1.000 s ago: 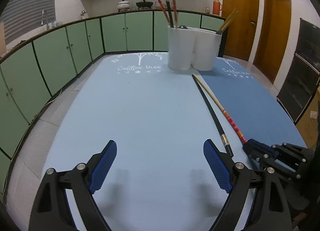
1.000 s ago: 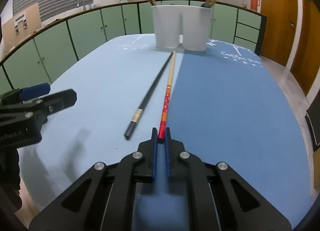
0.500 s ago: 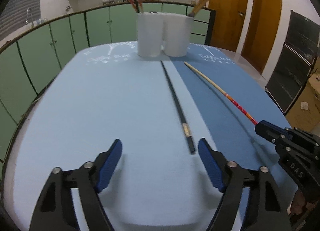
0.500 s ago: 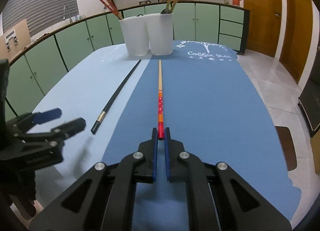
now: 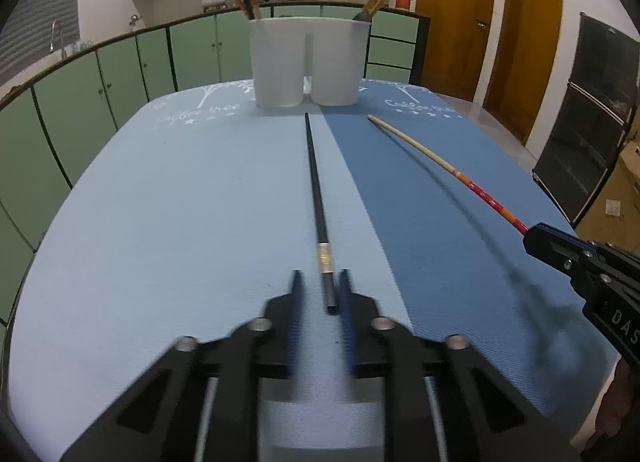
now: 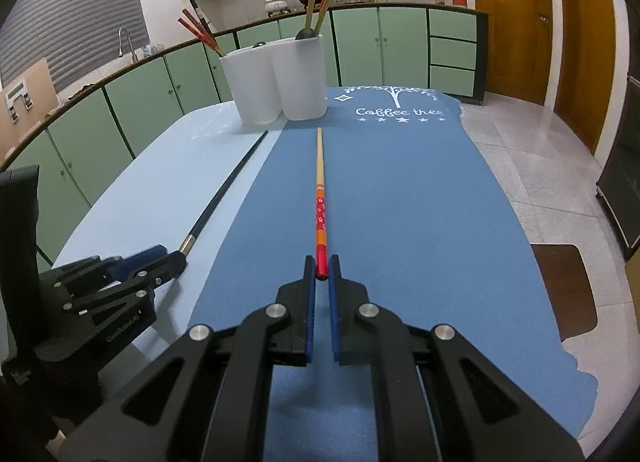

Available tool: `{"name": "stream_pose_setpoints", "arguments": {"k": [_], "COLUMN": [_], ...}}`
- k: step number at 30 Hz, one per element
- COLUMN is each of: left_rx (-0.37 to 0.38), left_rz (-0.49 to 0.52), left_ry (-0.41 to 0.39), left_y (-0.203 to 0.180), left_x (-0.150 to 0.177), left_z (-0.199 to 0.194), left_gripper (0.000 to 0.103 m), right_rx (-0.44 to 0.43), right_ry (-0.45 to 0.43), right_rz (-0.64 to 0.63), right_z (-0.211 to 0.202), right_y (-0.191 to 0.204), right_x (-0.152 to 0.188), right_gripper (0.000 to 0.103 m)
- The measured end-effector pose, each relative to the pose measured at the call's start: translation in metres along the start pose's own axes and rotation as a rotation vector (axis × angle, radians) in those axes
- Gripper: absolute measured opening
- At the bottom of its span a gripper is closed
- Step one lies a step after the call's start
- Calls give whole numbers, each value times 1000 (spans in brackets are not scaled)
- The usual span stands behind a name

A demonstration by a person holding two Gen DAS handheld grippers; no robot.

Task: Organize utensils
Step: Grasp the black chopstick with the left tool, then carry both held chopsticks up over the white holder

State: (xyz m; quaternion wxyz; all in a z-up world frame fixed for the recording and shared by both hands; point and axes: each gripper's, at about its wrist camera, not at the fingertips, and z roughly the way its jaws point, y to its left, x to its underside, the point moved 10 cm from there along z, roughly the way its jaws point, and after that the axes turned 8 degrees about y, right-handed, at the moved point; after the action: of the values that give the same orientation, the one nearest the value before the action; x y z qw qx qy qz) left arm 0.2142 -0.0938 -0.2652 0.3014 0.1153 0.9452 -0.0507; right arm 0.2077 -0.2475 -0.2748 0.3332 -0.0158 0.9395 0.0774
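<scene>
A black chopstick (image 5: 316, 189) lies on the light blue mat, its near end between the fingers of my left gripper (image 5: 320, 298). The jaws stand narrow and blurred around it, and whether they touch it cannot be told. My right gripper (image 6: 321, 268) is shut on the red end of a wooden chopstick (image 6: 320, 181), which points at the white twin-cup holder (image 6: 280, 77). The holder (image 5: 308, 61) stands at the table's far end with several chopsticks in it. The black chopstick (image 6: 224, 189) and left gripper (image 6: 160, 258) show in the right wrist view, the right gripper (image 5: 536, 238) in the left.
The table carries a light blue mat (image 5: 180, 201) and a dark blue mat (image 6: 400, 189) side by side. Green cabinets (image 5: 100, 73) ring the far side. Wooden doors (image 5: 456, 13) stand at the right, and a dark chair seat (image 6: 568, 286) is beside the table.
My left gripper has swung over the black chopstick's end and its jaws have narrowed from wide open. My right gripper has lifted and turned the wooden chopstick toward the holder.
</scene>
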Motion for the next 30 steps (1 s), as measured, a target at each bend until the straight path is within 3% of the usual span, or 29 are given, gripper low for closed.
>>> {"name": "stream_pose_setpoints", "arguments": {"k": [12,30], "left_rx": [-10,-11], "left_rz": [13,43], "left_ry": [-38,-292], "left_y": [6,22], "left_x": [-10,-104], "left_z": [-27,-128], "left_gripper": [6,6], "right_rx": [15,10], "right_ry": [-33,-253], "right_rz": [-39,-93], "right_z": [-17,-99], "right_y": [5,11], "right_x": [-10,-115], "right_gripper": [5,5]}}
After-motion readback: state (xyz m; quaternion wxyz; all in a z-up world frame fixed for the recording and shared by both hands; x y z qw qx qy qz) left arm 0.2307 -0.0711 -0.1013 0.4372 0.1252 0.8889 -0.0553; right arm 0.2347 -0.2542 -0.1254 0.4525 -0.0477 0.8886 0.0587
